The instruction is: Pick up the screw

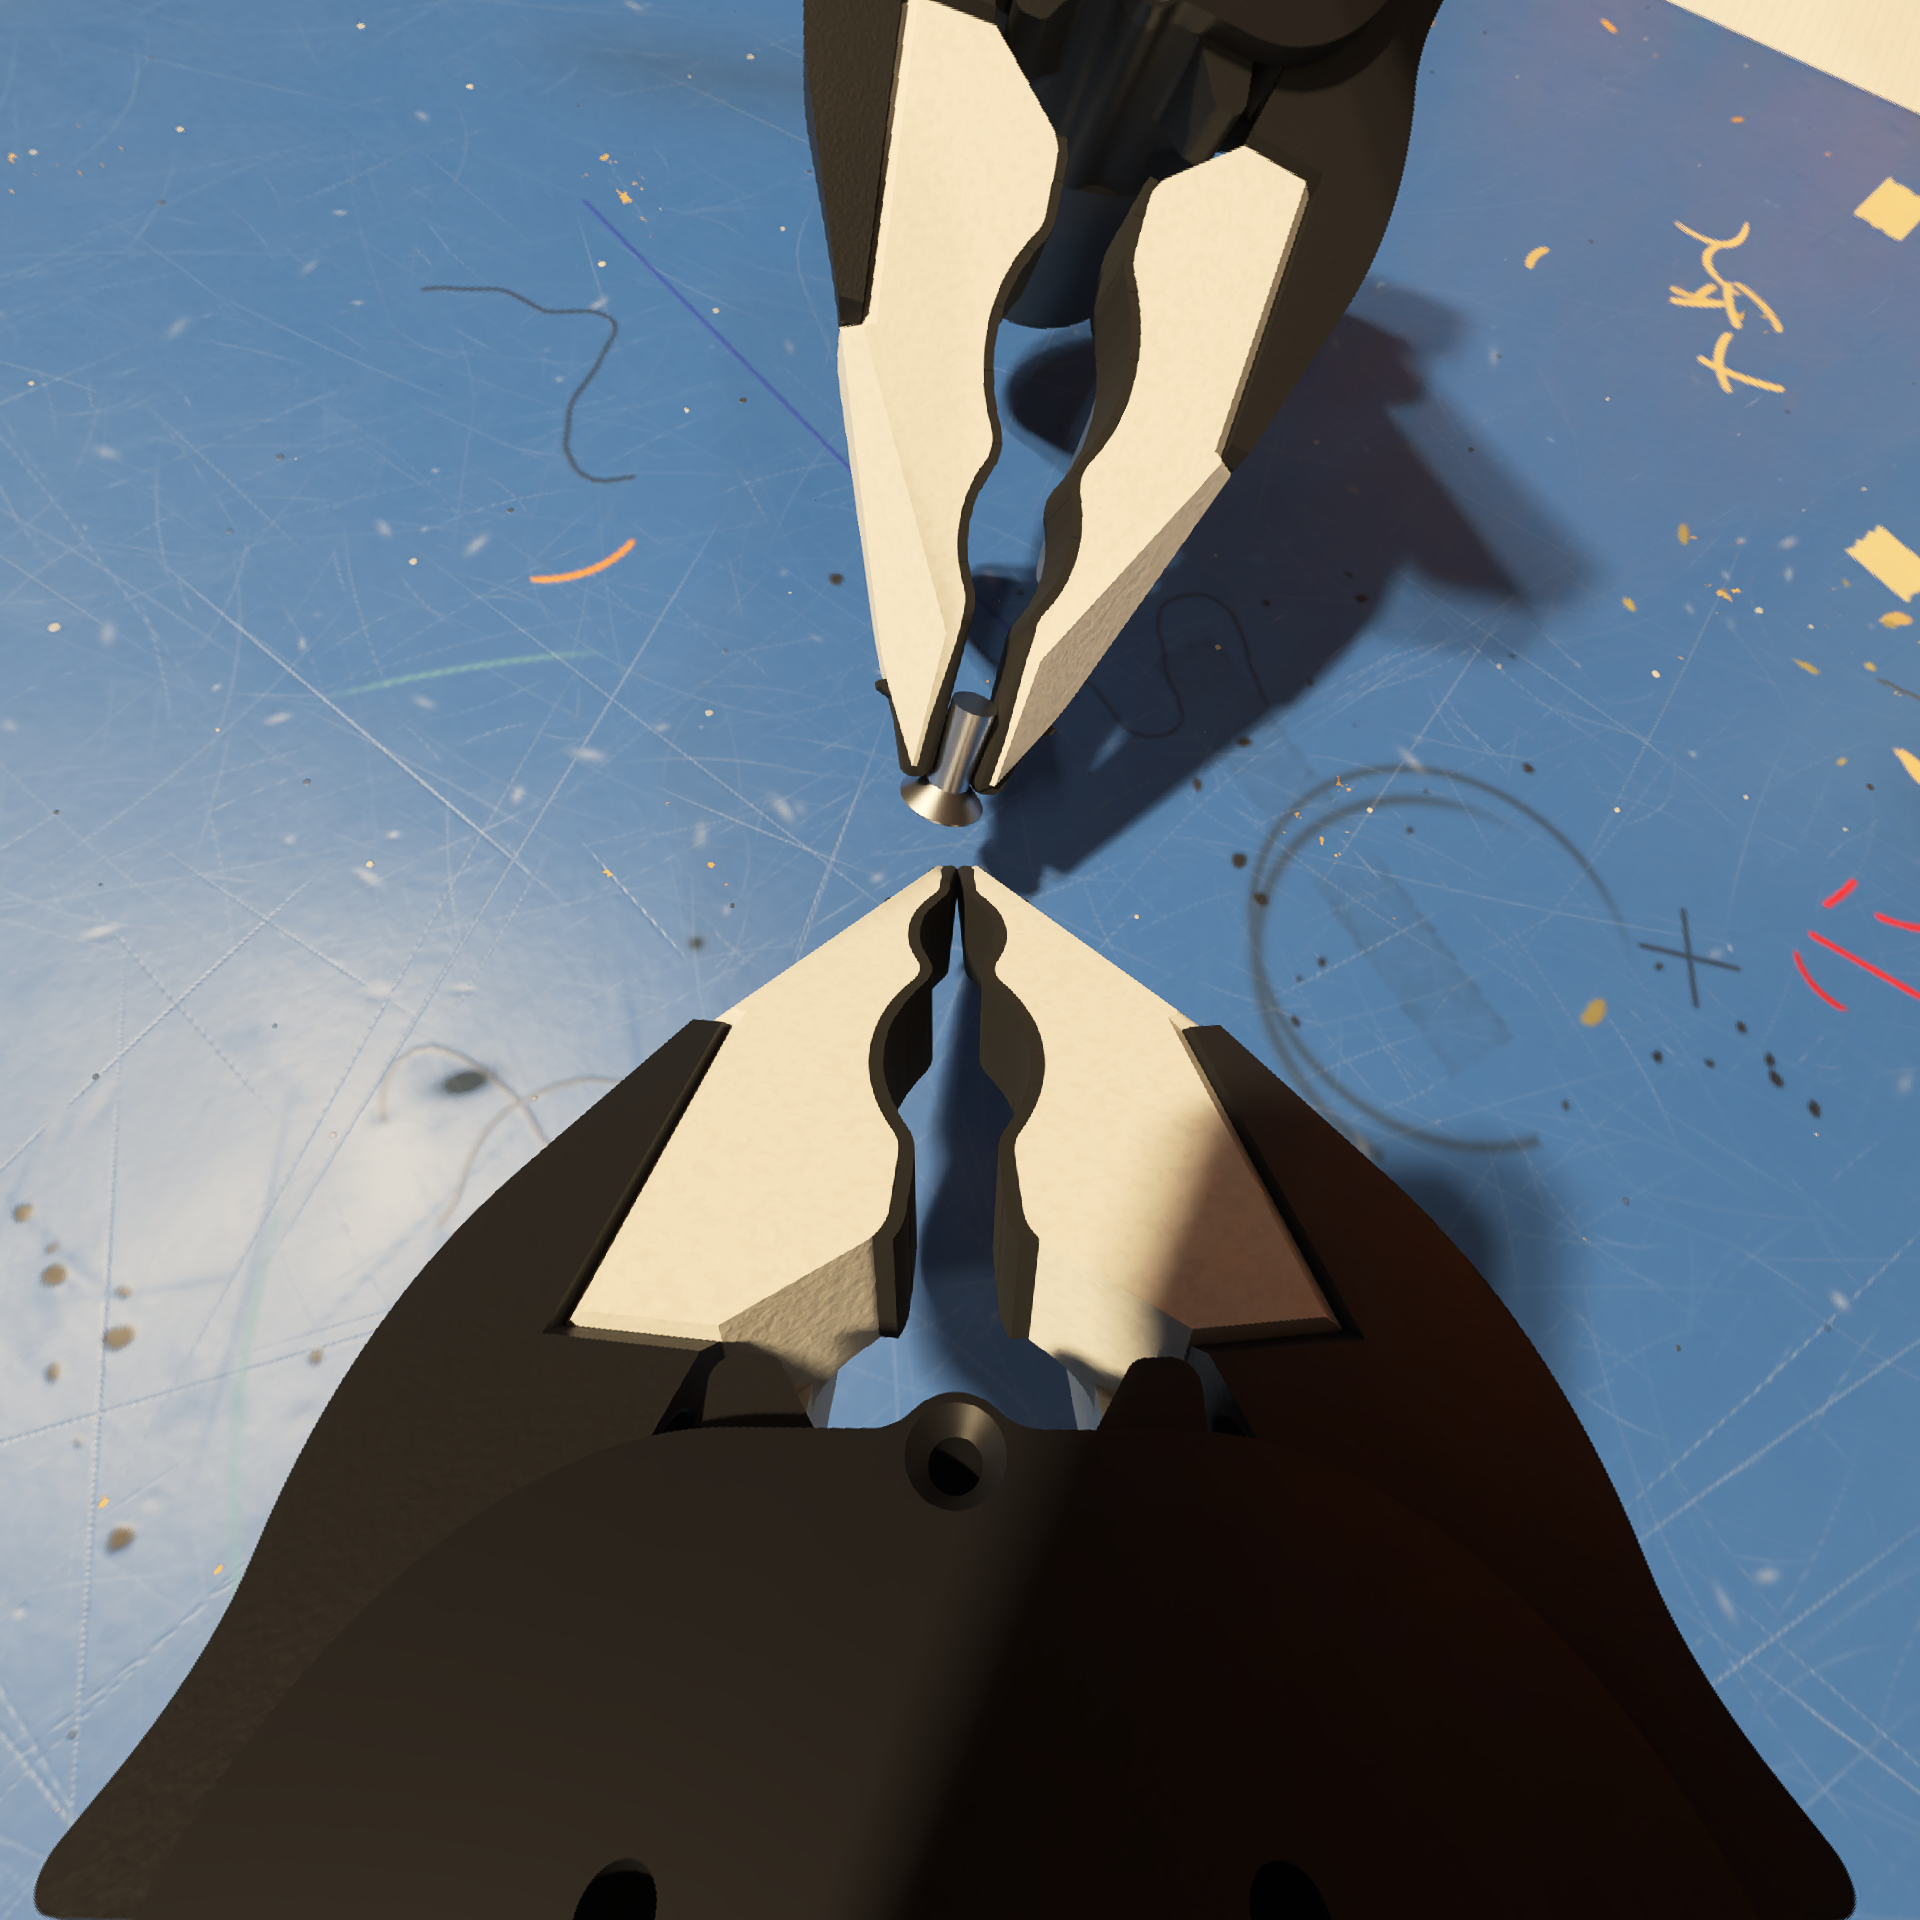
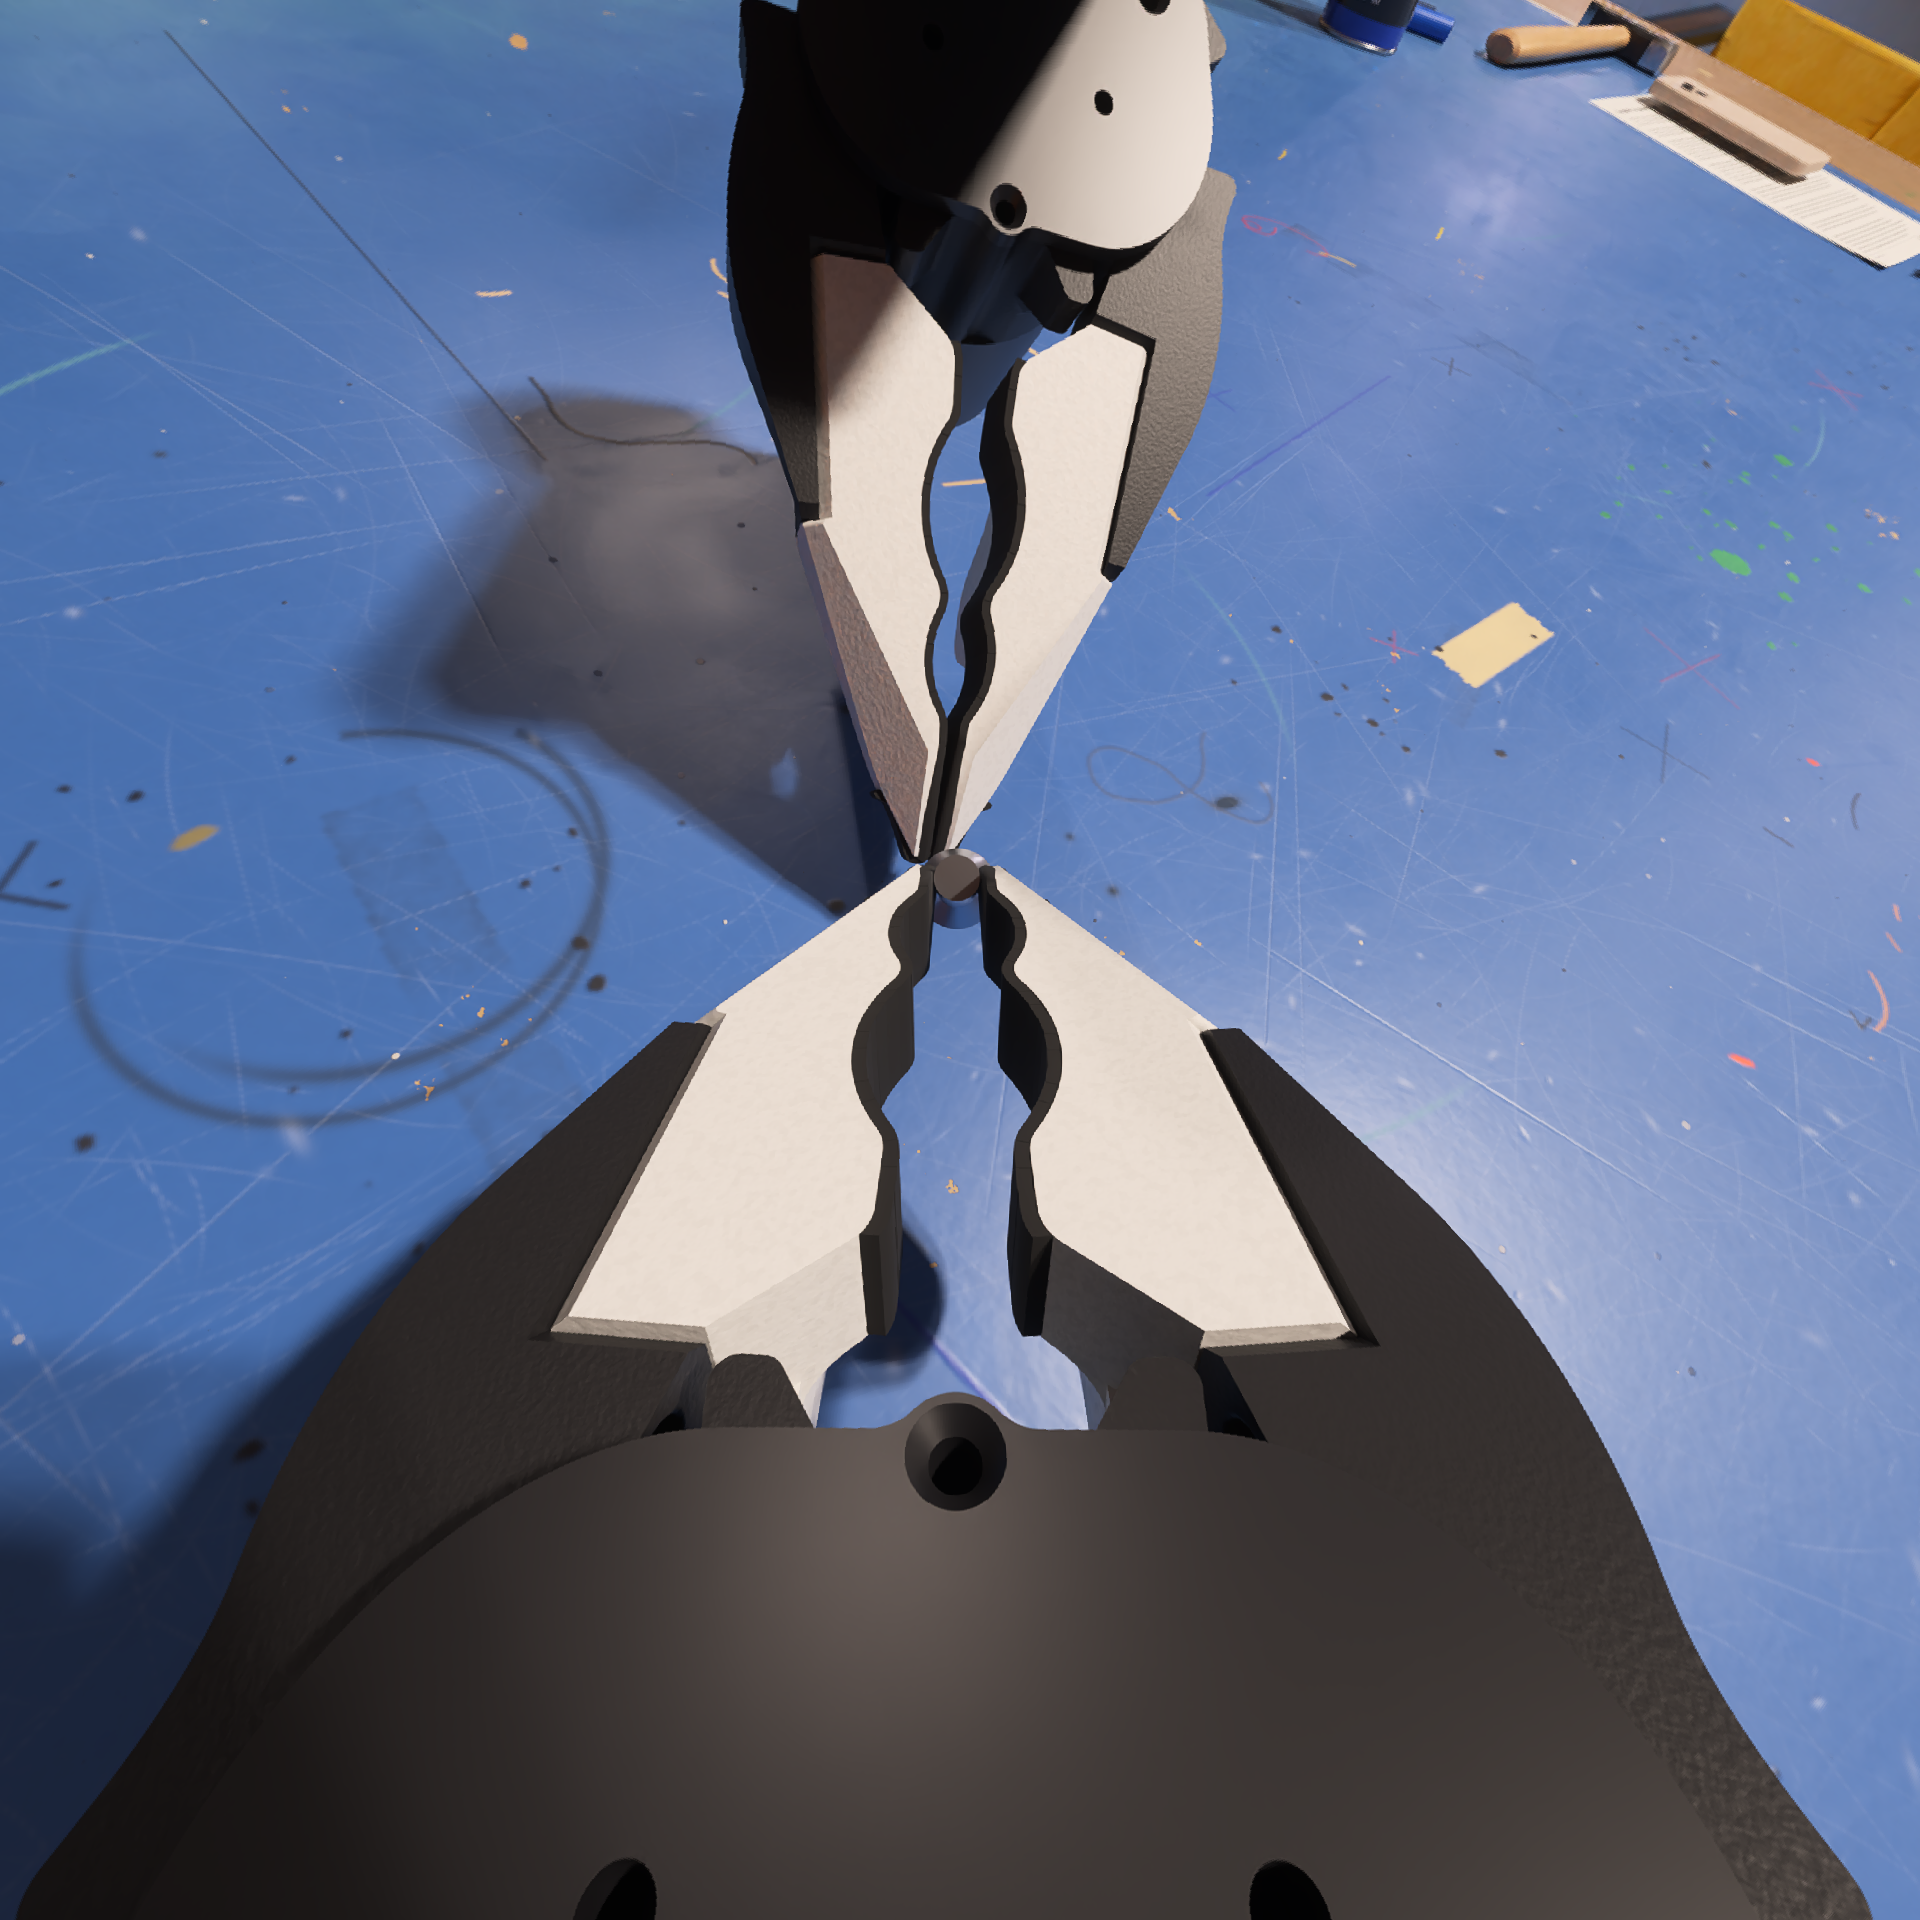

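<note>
Right tongs pinching the screw by its shank, head pointing toward the left tongs; these are pressed together, empty, tip just beside the head, above the blue surface

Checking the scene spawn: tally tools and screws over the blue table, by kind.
Tools: 2 (left tool, shut and empty; right tool)
Screws: 1 (screw, clamped in the right tool's tips)
Total: 3
</note>
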`<action>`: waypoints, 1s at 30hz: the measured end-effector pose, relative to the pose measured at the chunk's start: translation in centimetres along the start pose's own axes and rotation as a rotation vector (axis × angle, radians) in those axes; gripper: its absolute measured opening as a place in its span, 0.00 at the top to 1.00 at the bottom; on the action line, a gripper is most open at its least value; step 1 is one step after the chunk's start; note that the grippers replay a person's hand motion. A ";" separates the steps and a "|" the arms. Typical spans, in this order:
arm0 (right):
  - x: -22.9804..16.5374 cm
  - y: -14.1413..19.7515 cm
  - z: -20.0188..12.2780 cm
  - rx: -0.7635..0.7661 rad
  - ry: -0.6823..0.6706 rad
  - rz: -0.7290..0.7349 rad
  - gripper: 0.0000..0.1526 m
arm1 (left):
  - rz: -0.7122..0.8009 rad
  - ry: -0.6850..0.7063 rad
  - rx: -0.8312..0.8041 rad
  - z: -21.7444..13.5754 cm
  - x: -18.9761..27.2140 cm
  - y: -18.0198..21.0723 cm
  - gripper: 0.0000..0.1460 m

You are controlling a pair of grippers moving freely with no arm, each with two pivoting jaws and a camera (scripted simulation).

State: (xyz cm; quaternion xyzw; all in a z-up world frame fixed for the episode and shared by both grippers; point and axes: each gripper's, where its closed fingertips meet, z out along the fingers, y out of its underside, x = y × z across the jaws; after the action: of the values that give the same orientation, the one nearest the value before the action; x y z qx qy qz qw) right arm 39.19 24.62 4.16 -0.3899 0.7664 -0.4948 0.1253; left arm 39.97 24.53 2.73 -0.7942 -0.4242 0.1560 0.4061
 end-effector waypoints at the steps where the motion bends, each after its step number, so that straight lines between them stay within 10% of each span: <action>1: 0.0 0.0 0.0 -0.001 0.002 -0.004 0.95 | 0.002 -0.001 -0.001 0.0 0.0 0.0 1.00; 30: -0.2 0.0 -0.1 -0.036 0.083 -0.165 0.95 | 0.016 -0.011 -0.009 0.1 0.0 -0.1 1.00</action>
State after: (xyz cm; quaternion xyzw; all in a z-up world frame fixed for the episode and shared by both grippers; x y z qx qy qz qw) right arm 39.23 24.80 4.18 -0.4330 0.7450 -0.5054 0.0451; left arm 39.91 24.60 2.75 -0.7986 -0.4205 0.1617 0.3991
